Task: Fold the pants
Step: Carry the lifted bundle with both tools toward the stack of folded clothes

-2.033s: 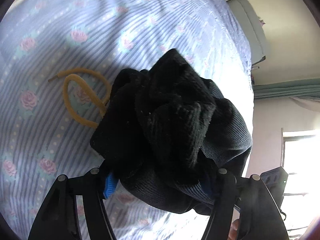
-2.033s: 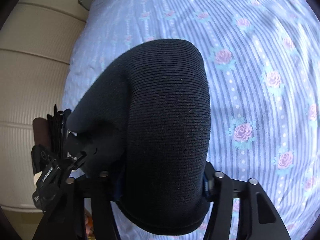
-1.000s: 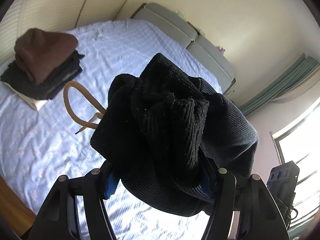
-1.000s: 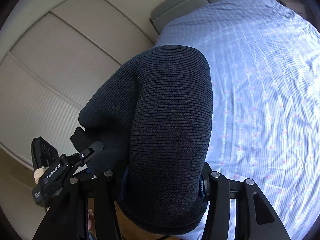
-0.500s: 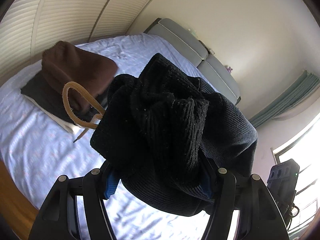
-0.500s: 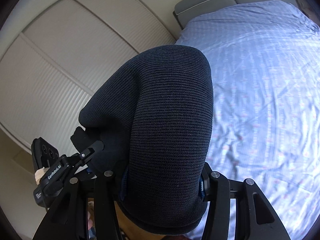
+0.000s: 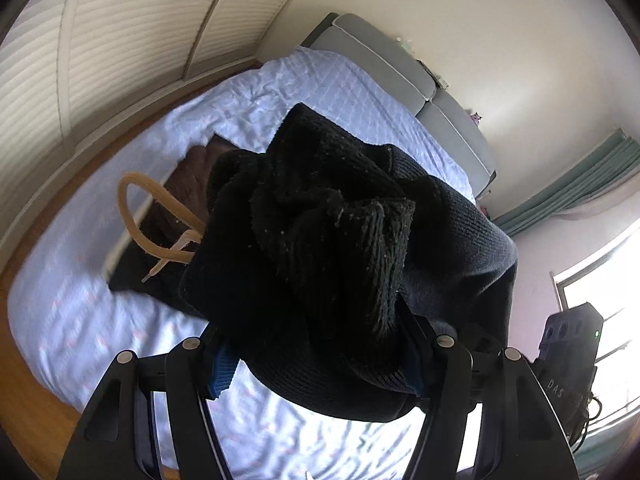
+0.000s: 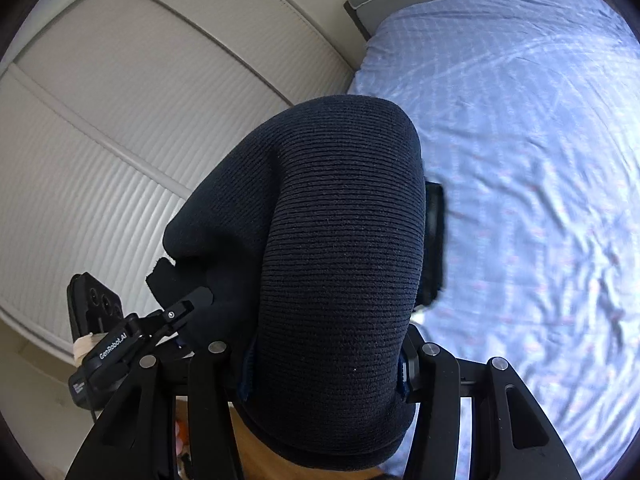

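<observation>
Both grippers hold the folded black knit pants above the bed. In the left wrist view my left gripper is shut on the bunched waist end of the pants, with a tan drawstring looping out to the left. In the right wrist view my right gripper is shut on the smooth rounded fold of the pants. The pants fill the middle of both views and hide both sets of fingertips. My left gripper's body shows at the lower left of the right wrist view.
A bed with a pale blue floral sheet lies below. A stack of folded dark and brown clothes sits on it, partly behind the pants. A ribbed wardrobe wall, grey headboard, wooden floor and a bright window surround it.
Both grippers have lifted and tilted up with the pants, from looking down at the sheet to seeing the room. The clothes stack has slid in behind the pants.
</observation>
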The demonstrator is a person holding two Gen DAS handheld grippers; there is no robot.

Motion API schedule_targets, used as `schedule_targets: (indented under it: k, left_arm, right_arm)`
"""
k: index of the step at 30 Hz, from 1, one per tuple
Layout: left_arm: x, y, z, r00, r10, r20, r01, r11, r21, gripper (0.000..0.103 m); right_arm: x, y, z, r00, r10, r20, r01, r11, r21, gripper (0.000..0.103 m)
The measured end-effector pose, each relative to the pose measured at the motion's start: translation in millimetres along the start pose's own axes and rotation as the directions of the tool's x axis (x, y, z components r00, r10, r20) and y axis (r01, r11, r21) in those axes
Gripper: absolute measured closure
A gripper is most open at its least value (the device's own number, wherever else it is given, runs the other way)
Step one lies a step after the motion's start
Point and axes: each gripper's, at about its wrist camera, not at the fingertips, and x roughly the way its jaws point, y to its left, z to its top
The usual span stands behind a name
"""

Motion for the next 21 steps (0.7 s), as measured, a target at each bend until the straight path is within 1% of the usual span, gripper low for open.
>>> schedule_targets:
  k: [3,5,6,8,10,13,15,16,19,21]
  left_arm:
    - [4,12,27,1.000,-0.009,0.004,0.009,0.999,0.031,0.038]
    - [13,20,47,1.000,-0.007,0.011,0.006,0.998,0.062,0.038]
    - [17,26,55,1.000,-0.006,0.008,0.006,0.997,0.076,0.038]
    - [27,34,66,1.000,-0.006,0.001,0.006,0.995,0.100,0.038]
    - [44,42,79,1.000,-0.008,-0.018,0.010,0.993,0.121,0.038]
    - [64,50,89,0.998,-0.010,-0.054,0.016,0.994,0.108,0.038]
    - [79,58,93,0.998,-0.011,-0.066,0.017,0.995,0.095,0.037]
    - [82,59,93,0.997,-0.010,-0.071,0.017,0.996,0.090,0.037]
    - [103,75,96,0.993,-0.011,-0.119,0.013,1.000,0.016,0.037]
    - [112,80,94,0.989,-0.010,-0.145,0.009,1.000,-0.008,0.035]
  right_arm:
    - [23,21,17,1.000,0.005,0.003,-0.005,1.000,-0.011,0.051]
    - [32,28,26,1.000,0.008,0.007,-0.008,1.000,-0.020,0.051]
    - [37,34,25,1.000,0.009,0.006,-0.009,1.000,-0.027,0.051]
    - [57,38,36,1.000,0.009,0.009,-0.009,1.000,-0.025,0.051]
    - [66,54,44,1.000,0.001,0.004,0.000,1.000,-0.026,0.051]
    - [93,50,58,1.000,-0.025,-0.016,0.024,1.000,-0.019,0.051]
    - [100,49,61,0.999,-0.041,-0.028,0.041,0.999,-0.013,0.052]
    - [109,45,68,0.998,-0.051,-0.033,0.050,0.999,-0.014,0.052]
    - [126,35,76,0.995,-0.075,-0.058,0.075,0.997,-0.013,0.052]
    - [141,25,82,0.991,-0.106,-0.084,0.106,0.994,-0.011,0.052]
